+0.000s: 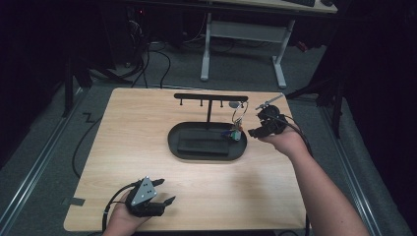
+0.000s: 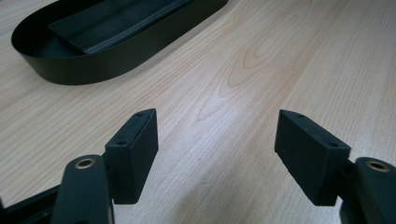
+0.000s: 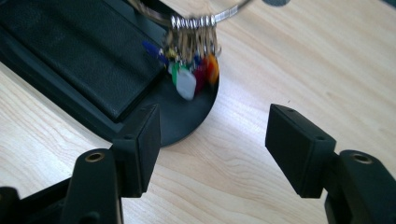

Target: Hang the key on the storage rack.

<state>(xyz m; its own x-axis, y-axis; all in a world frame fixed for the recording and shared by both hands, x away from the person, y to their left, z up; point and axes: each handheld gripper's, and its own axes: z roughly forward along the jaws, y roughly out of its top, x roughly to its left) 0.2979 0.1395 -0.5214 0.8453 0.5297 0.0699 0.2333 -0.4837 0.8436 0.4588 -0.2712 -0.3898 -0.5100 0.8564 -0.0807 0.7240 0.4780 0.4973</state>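
1. I am holding my right claw (image 1: 255,132) wide apart and empty, just beside the right end of the black oval tray (image 1: 173,140) on the pale wood-grain desk (image 1: 123,147).
2. A bunch of coloured keys (image 3: 191,77) on a wire ring is hanging from the tray's T-shaped black rack (image 1: 210,98), over the tray's right end, near my right claw.
3. A flat, grained black pad (image 3: 79,51) is lying in the tray.
4. I am keeping my left claw (image 1: 164,192) wide and empty at the desk's near edge, well apart from the tray.
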